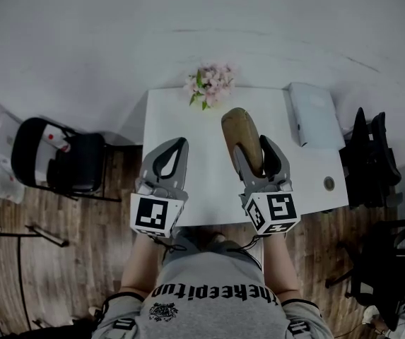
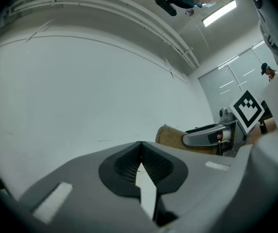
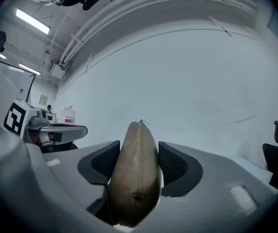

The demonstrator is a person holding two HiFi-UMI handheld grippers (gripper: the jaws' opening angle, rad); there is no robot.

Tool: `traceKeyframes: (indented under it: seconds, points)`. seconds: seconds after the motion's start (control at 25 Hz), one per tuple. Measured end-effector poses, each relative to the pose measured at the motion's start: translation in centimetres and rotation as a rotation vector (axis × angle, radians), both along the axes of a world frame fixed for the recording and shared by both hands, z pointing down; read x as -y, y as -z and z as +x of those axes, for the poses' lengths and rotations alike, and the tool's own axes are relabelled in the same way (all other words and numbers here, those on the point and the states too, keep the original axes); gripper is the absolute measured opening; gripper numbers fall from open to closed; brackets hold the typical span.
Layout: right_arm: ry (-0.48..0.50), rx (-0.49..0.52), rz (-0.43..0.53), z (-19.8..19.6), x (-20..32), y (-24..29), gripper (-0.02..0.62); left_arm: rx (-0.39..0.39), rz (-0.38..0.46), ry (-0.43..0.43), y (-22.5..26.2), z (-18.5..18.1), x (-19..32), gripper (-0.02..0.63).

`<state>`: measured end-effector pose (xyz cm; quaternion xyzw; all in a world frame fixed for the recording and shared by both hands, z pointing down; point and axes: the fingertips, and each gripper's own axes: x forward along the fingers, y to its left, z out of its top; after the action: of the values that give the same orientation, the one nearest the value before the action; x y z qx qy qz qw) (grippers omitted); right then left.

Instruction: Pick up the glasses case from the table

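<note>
The glasses case [image 1: 241,129] is a tan, rounded oblong, held off the white table [image 1: 206,189] between the pads of my right gripper [image 1: 253,150]. In the right gripper view the case [image 3: 136,174] fills the gap between the jaws and juts out past their tips toward a white wall. My left gripper [image 1: 181,141] hovers beside it on the left with its tips together and nothing in them. The left gripper view shows those jaws [image 2: 141,143] meeting, and the case [image 2: 170,136] off to the right.
A bunch of pink flowers [image 1: 209,83] lies at the table's far edge and a white box [image 1: 314,113] at its right end. A black chair [image 1: 61,162] stands left of the table and another [image 1: 372,157] right of it, on wooden flooring.
</note>
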<state>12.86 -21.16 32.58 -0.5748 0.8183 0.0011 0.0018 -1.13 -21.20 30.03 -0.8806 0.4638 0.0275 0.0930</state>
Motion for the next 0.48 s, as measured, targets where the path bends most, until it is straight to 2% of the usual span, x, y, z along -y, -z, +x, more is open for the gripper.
traceKeyframes:
  seconds: [0.48]
  points:
    - [-0.032,-0.029,0.059,3.7,-2.0,1.3,0.247,0.000,0.014,0.009,0.5,2.9,-1.7,0.020]
